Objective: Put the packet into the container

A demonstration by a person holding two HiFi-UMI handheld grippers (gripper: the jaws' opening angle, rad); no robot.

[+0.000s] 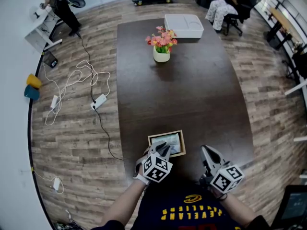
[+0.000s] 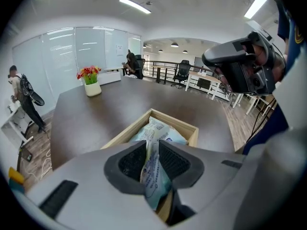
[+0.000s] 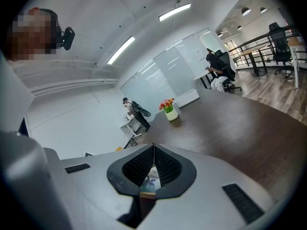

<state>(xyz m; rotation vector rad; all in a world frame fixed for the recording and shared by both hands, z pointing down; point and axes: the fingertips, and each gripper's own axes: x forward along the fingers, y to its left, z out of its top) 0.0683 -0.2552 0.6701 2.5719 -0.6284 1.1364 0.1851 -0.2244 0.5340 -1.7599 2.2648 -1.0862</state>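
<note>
The packet [image 2: 154, 128] is lying partly in the container [image 2: 178, 121], with its far part resting inside the wooden walls and its near end reaching up between the pads of the left tongs [image 2: 152, 142]. Those tongs are standing narrowly parted around that end. Dark pad is showing on both sides of it, so they are framing the packet rather than pinching it. From the head view the left tongs are leaning in over the container's near edge, tilting downward. The container is sitting at the near end of the dark bench [image 1: 192, 85]. The right tongs [image 1: 207, 152] are hovering over the bench to the container's right, apart from it. Their tips are pressing together with nothing between them. Further along the bench, flowers [image 1: 161, 38] are standing in a pale pot, and a white box [image 1: 183, 25] is sitting at the far end. Cables [image 1: 76, 83] are trailing across the wooden floor [image 1: 81, 138] to the left of the bench. One person [image 1: 221, 6] is sitting beyond the far right corner, and another [image 1: 61, 6] is standing at the far left.
</note>
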